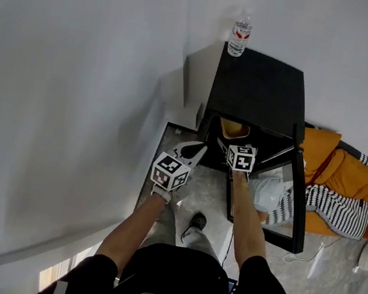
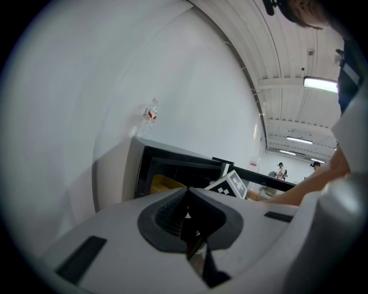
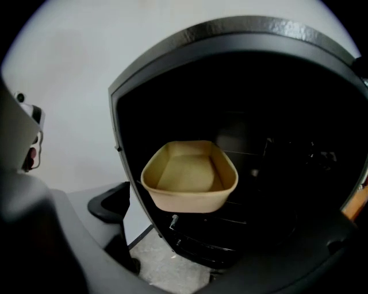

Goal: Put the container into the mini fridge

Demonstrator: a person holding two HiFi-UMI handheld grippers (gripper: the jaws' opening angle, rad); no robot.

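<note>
1. The black mini fridge (image 1: 258, 92) stands against the wall. Its door (image 1: 299, 196) is swung open to the person's right, so the cavity faces both grippers.

2. The tan container (image 3: 190, 175) is already inside the cavity and rests on a wire shelf at the left side. It is empty. Its long axis appears to run into the depth of the fridge, with a short end wall facing outward. That near end seems to project slightly past the shelf front, so I judge it not fully seated.

3. The right gripper (image 1: 238, 148) is at the fridge mouth, directly in line with the container. Its jaws stand apart with nothing between them. The container lies straight ahead of them and slightly above, not touching.

4. The left gripper (image 2: 187, 217) is held lower and to the left, outside the cavity. Its jaws are closed together on nothing.

5. The right gripper is the nearer one. Any further push would go straight forward along the container's long axis.

6. A water bottle (image 1: 239, 37) stands on the fridge top, well apart from the work.
</note>
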